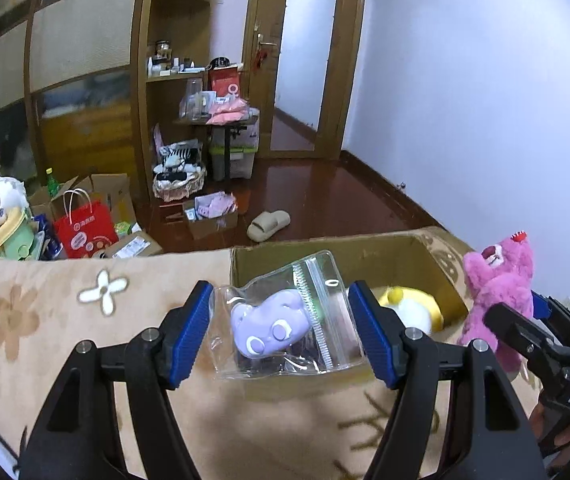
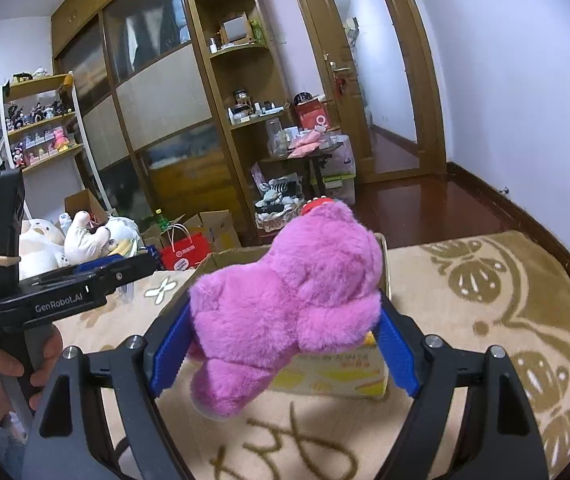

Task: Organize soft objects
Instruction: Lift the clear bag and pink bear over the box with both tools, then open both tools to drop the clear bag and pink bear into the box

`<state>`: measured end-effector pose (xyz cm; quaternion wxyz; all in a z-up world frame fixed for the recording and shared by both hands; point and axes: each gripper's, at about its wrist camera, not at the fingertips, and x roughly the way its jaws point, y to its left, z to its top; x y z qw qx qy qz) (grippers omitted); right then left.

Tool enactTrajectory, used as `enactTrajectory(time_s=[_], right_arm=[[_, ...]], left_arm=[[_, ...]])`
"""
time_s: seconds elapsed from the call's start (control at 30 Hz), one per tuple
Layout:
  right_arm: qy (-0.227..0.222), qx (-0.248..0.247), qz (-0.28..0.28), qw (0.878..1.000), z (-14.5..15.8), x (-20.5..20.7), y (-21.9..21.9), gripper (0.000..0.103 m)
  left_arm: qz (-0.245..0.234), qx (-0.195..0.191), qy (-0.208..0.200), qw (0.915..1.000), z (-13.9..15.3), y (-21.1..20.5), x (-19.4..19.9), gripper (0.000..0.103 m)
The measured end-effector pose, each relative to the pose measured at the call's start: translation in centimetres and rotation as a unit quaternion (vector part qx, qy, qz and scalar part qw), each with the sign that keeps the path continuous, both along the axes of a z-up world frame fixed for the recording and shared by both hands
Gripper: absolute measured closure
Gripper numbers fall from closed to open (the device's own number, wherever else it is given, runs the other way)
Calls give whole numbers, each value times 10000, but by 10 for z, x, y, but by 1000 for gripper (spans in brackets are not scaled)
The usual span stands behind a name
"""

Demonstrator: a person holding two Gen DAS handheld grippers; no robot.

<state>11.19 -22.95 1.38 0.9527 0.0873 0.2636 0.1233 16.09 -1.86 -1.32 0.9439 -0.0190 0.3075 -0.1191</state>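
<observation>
"GenRobot.AI" left hand-held gripper [image 1: 281,330] clutching bagged purple toy [image 1: 271,326]; right hand-held gripper [image 2: 285,344] clutching pink plush [image 2: 285,304].

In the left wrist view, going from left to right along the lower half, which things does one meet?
Beige flower-patterned blanket → left gripper holding the clear zip bag with a purple soft toy → open cardboard box with a yellow plush toy inside → fluffy pink plush bear → right gripper's black body.
</observation>
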Motion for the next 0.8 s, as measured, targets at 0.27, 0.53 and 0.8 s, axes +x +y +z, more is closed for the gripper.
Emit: enactTrajectory(time_s=[0.27, 0.53, 0.8], right_arm=[[-120, 204, -90, 9997, -8, 36, -14, 15], [214, 449, -25, 9988, -30, 73, -16, 13], [556, 672, -41, 9962, -46, 83, -22, 12]], left_arm=[[43, 136, 85, 9999, -21, -8, 35, 34], [-154, 400, 293, 9987, -49, -27, 56, 32], [-6, 503, 210, 9985, -54, -28, 55, 9]])
